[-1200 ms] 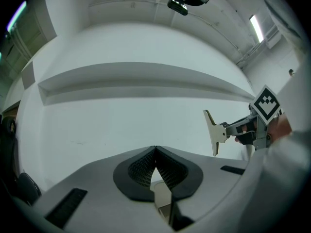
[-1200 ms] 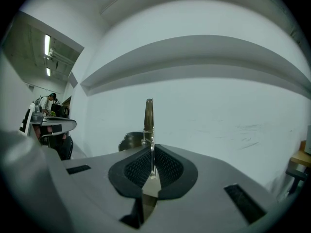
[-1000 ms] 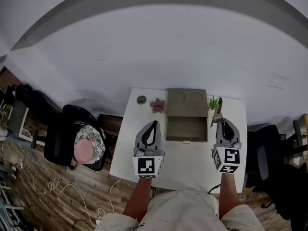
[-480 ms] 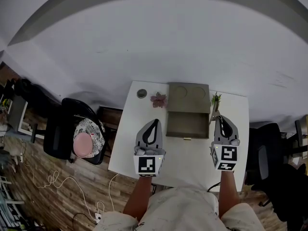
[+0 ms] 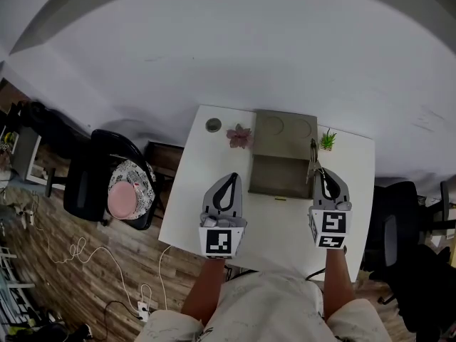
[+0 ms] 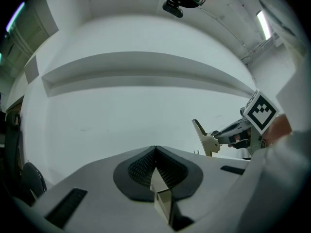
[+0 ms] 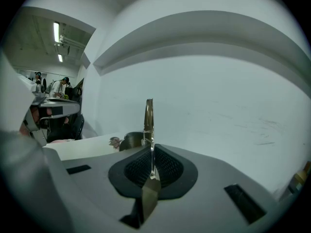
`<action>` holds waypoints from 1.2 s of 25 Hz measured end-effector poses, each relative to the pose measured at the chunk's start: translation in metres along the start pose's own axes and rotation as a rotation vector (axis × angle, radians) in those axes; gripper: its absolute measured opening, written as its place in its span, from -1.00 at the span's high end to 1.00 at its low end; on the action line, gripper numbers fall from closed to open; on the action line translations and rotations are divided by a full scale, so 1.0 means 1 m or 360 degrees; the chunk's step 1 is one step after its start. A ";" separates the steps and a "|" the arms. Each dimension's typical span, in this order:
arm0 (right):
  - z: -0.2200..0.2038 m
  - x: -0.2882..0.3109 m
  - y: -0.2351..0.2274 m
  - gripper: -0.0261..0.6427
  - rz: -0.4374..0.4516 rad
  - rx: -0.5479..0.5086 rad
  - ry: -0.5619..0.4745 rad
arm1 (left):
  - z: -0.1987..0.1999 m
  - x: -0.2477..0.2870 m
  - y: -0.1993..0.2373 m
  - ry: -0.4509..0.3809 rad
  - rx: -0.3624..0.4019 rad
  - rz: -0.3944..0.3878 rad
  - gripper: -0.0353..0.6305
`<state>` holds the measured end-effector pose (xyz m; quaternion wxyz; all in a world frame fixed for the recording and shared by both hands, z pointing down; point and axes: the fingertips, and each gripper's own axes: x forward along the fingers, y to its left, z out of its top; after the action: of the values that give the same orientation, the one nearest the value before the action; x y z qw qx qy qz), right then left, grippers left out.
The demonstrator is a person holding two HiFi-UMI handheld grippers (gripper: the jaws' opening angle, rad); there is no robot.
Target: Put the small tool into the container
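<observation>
A small metal spring clip [image 5: 312,159] sticks up out of my right gripper [image 5: 320,176], which is shut on it. It hangs at the right edge of the open drawer [image 5: 276,177] of a grey-green container [image 5: 285,127] at the back of the white table [image 5: 206,191]. In the right gripper view the clip [image 7: 148,114] stands upright between the pads of my right gripper [image 7: 150,152]. My left gripper [image 5: 230,179] is to the left of the drawer, shut and empty. The left gripper view shows its jaws [image 6: 155,152] closed together, with the clip [image 6: 204,138] off to the right.
A pink flower [image 5: 240,135] and a small round lid [image 5: 213,125] lie left of the container. A little green plant [image 5: 328,140] stands to its right. Black chairs [image 5: 92,184] flank the table; one holds a pink item [image 5: 122,200]. A white wall rises behind.
My right gripper has come down and a little left with the clip, from right of the drawer to its right edge. My left gripper has sunk slightly.
</observation>
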<state>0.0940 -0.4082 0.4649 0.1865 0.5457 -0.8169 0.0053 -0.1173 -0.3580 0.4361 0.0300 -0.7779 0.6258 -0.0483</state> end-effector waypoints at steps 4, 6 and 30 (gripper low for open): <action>-0.008 0.008 0.009 0.88 0.0039 -0.0052 0.0049 | -0.008 -0.003 0.001 0.0013 0.0004 0.0016 0.88; -0.012 0.013 0.014 0.88 0.0058 -0.0078 0.0080 | -0.019 -0.006 0.001 0.0078 -0.0020 0.0021 0.88; -0.090 0.061 0.062 0.88 0.0220 -0.0705 0.0532 | -0.067 -0.033 0.004 0.0224 -0.0084 0.0087 0.88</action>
<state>0.0454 -0.4186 0.5792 0.4326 0.4261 -0.7913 -0.0707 -0.1359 -0.3253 0.5014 -0.0332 -0.7558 0.6483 -0.0854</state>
